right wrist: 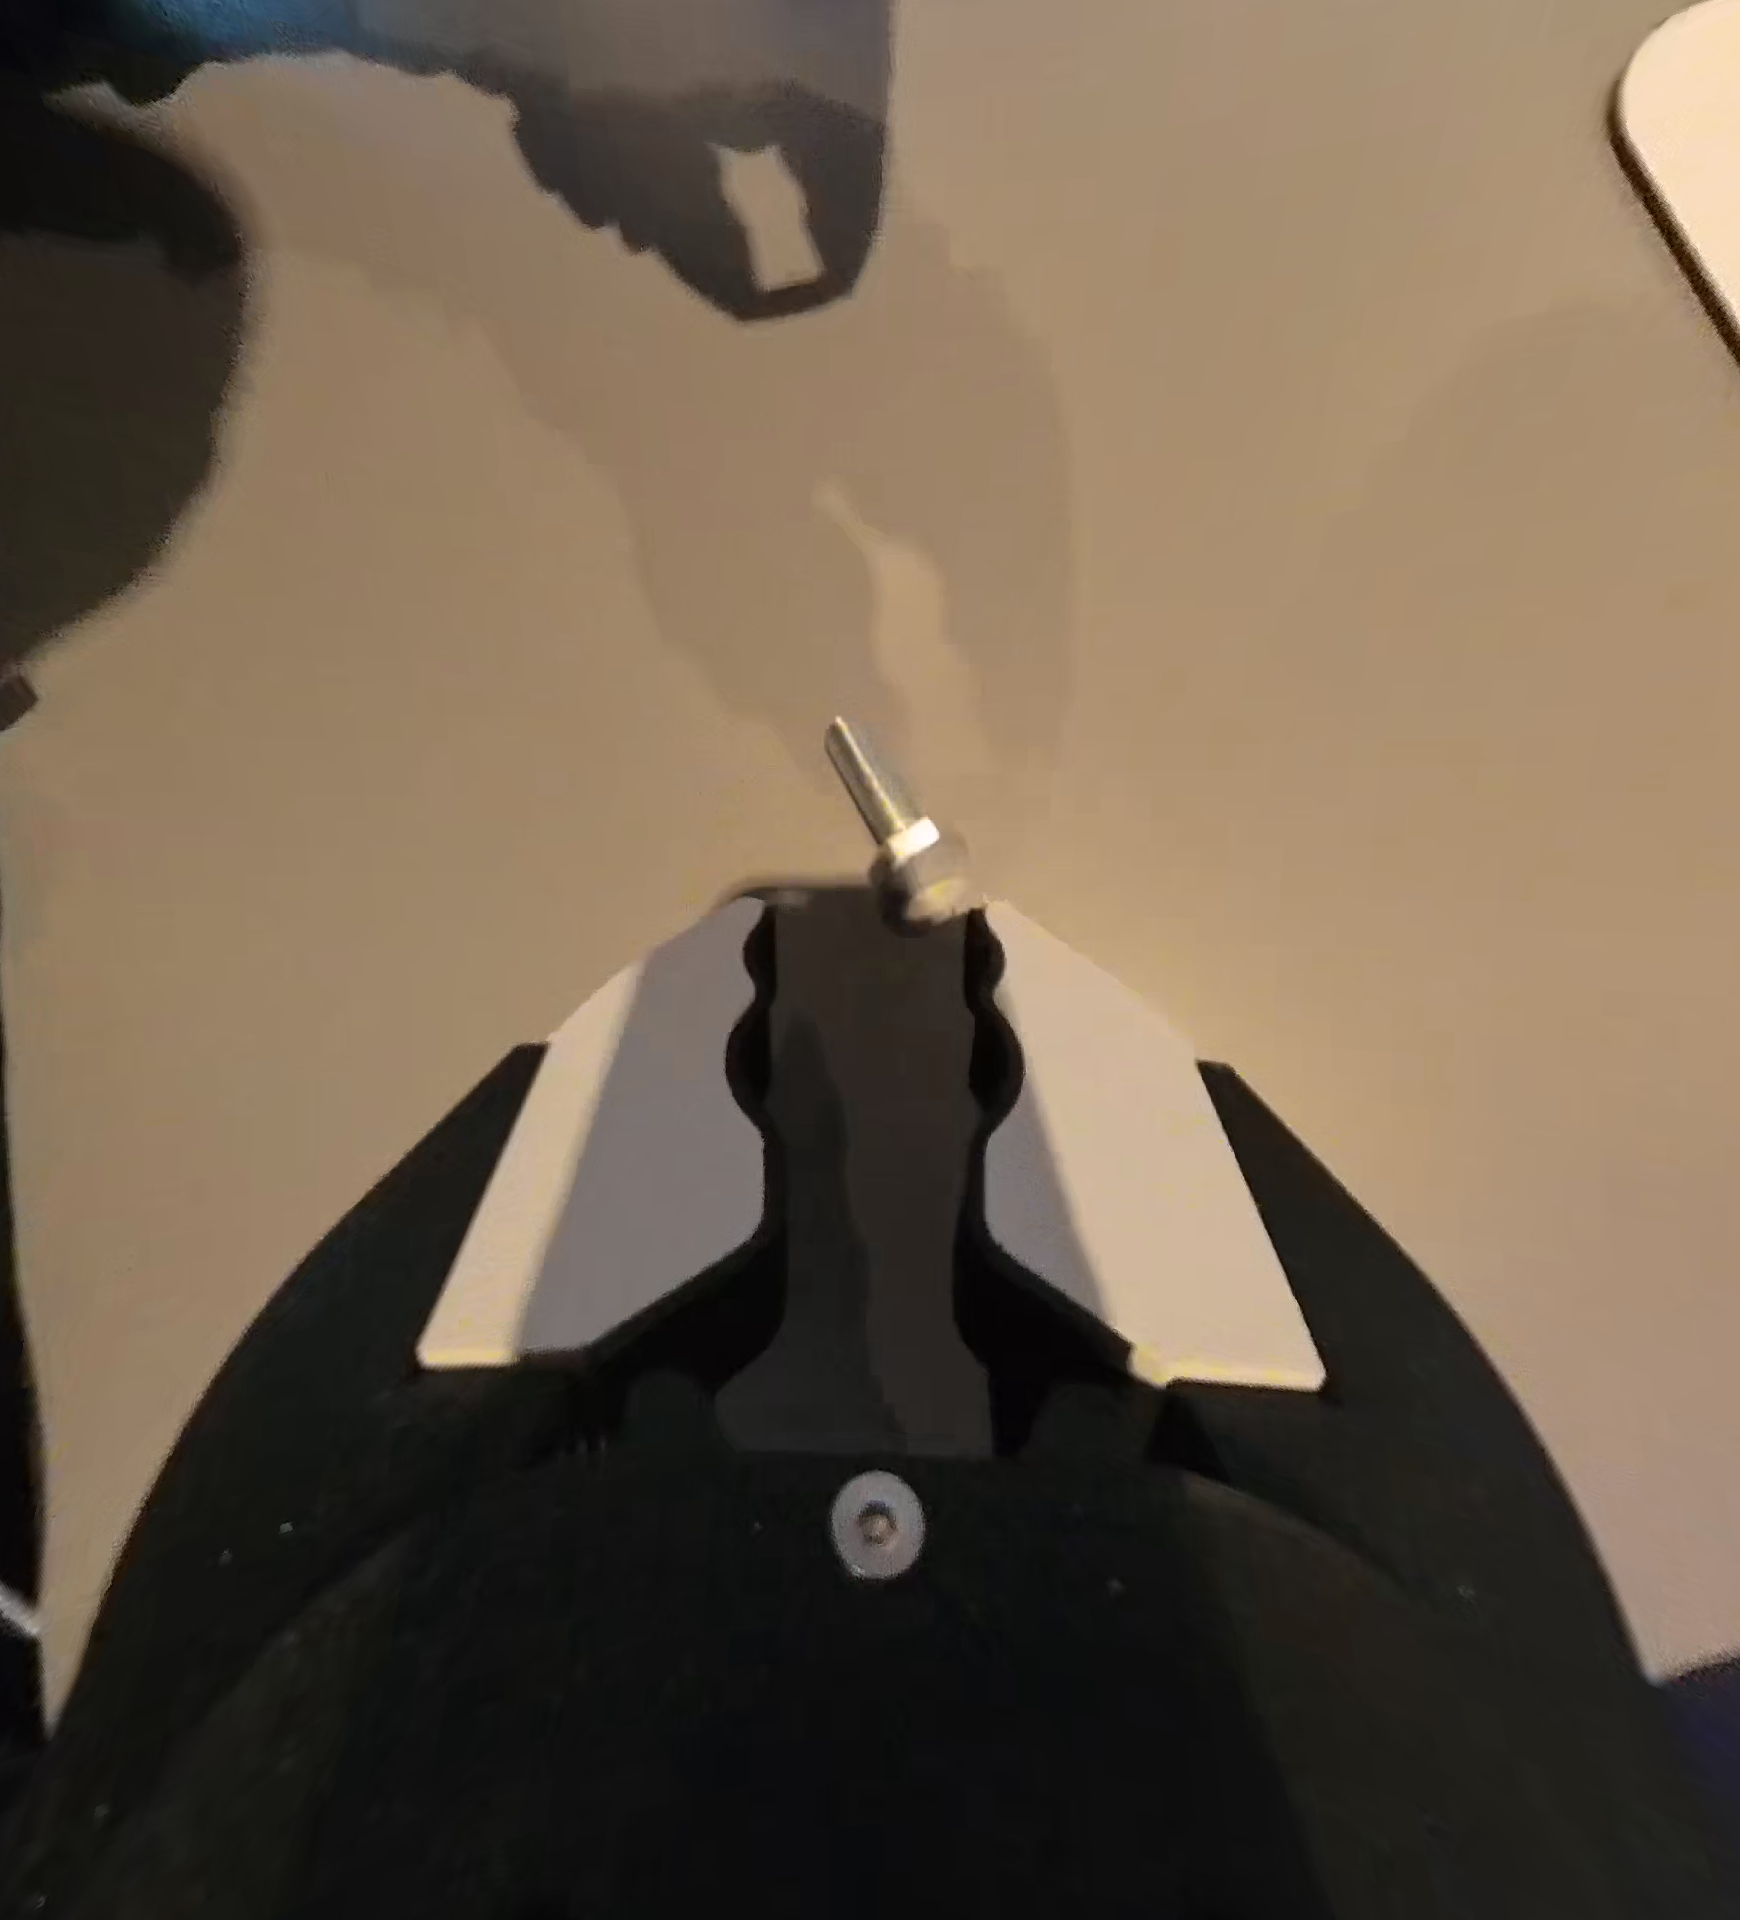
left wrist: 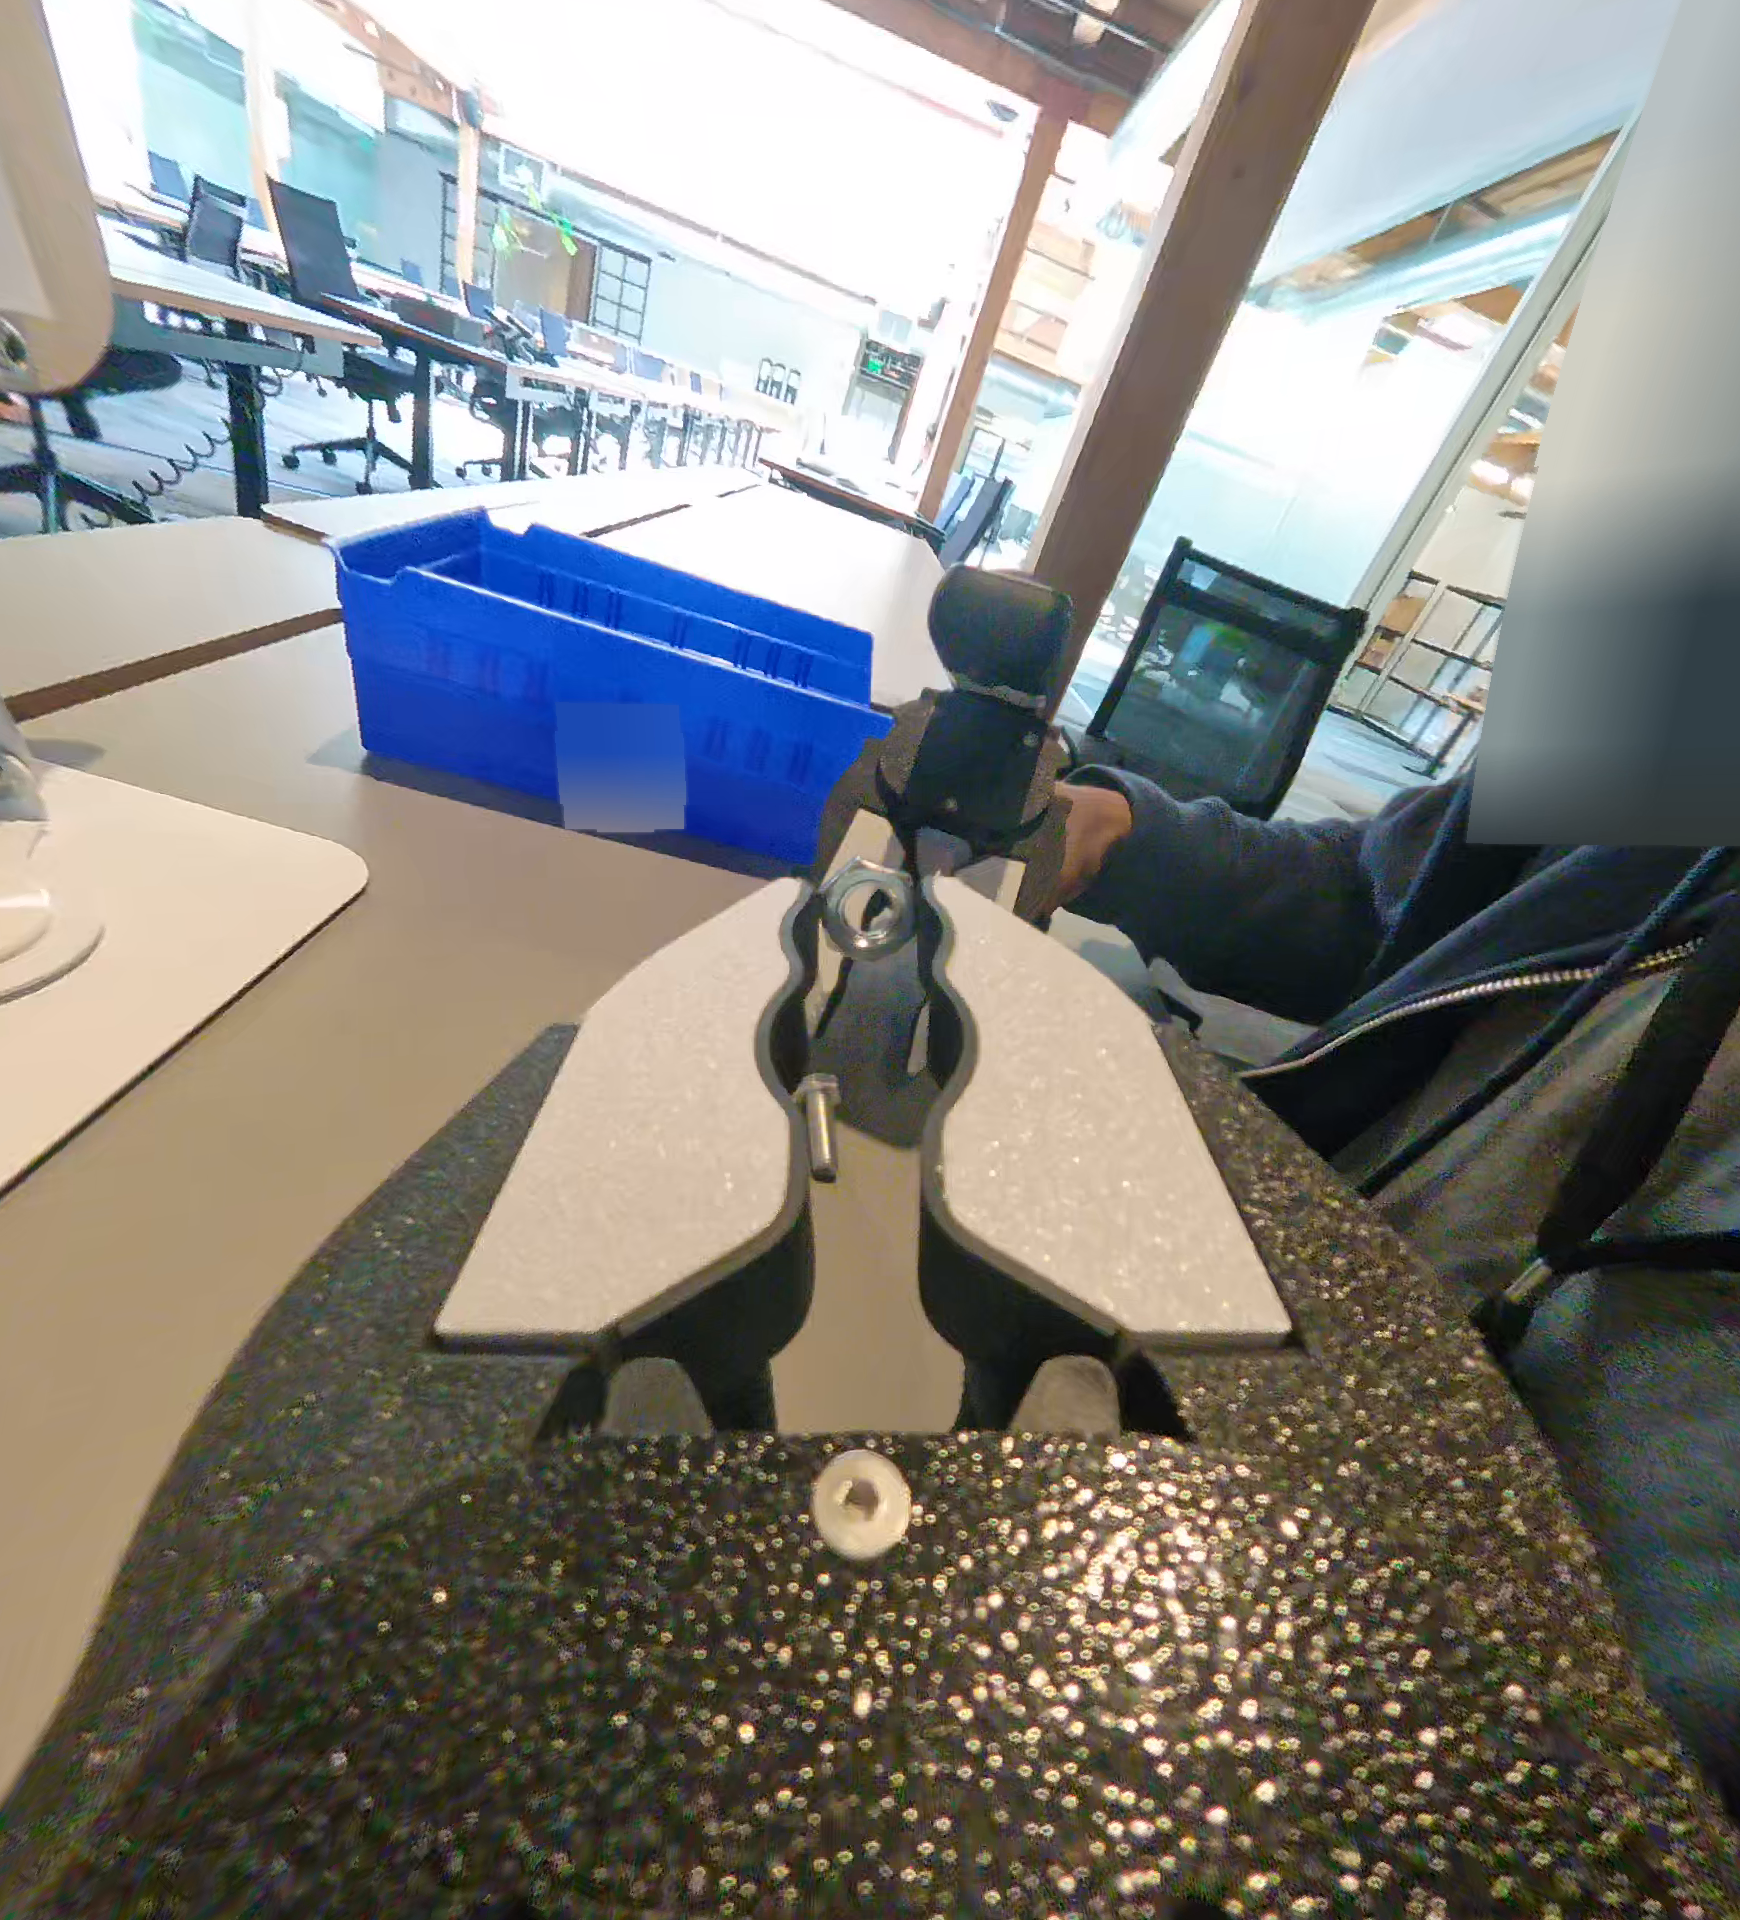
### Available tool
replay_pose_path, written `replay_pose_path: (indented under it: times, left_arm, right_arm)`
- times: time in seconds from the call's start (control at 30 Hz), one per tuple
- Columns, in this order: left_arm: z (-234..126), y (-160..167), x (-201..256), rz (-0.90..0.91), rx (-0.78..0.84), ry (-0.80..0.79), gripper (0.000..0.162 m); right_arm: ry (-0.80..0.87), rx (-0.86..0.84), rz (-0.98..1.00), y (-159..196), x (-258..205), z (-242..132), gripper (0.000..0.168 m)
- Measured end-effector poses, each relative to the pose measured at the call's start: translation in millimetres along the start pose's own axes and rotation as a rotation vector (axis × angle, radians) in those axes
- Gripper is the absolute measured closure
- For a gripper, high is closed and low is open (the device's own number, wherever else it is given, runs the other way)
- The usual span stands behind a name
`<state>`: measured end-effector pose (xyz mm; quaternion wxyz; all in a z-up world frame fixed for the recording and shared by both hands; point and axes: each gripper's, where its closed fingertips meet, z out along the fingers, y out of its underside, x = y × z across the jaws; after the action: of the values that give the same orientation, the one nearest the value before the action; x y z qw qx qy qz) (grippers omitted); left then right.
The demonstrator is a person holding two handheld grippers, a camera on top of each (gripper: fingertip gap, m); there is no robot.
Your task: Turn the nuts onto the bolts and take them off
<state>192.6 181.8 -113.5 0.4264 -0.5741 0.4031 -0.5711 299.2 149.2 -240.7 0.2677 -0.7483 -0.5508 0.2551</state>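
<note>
Two tools in play. Left tool (left wrist: 864, 914) is closed down on a silver hex nut (left wrist: 860, 911), pinched at the very tips, nut's hole facing the cam, held up above the bench (left wrist: 222, 1091). Below it, seen thru the gap btw the fingers, a small silver bolt (left wrist: 818, 1127) lies on the bench surface.

Right tool (right wrist: 866, 902) has its fingers parted, a clear gap btw them and nothing gripped. Right wrist view shows the hex-head bolt (right wrist: 892, 821) on the tan bench just past the tips, head nearest the right fingertip (right wrist: 1001, 935), shank angled away up-left. Can't tell if head touches the fingertip; frame is blurry.

Left wrist view also shows the right tool farther off w/ a person's hand (left wrist: 1089, 831) in a dark sleeve on it. Blue plastic bin (left wrist: 596, 675) sits further back on the bench, white monitor stand base (left wrist: 118, 914) to the left.
</note>
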Motion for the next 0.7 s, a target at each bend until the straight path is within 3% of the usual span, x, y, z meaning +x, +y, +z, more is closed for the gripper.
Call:
replay_pose_path:
  times: [0.03, 0.23, 0.7]
  left_arm:
    - [4, 3, -2, 0.001, -0.007, 0.008, 0.144]
    - [17, 11, -8, 0.027, 0.015, 0.037, 0.145]
    - [11, 26, -18, 0.06, 0.036, 0.009, 0.145]
  right_arm:
    - [0.004, 0.016, 0.008, 3, 2, 0, 0.135]
    - [-0.043, 0.049, -0.033, 2, 9, 11, 0.135]
    - [-0.198, 0.055, -0.022, -2, 9, 18, 0.148]
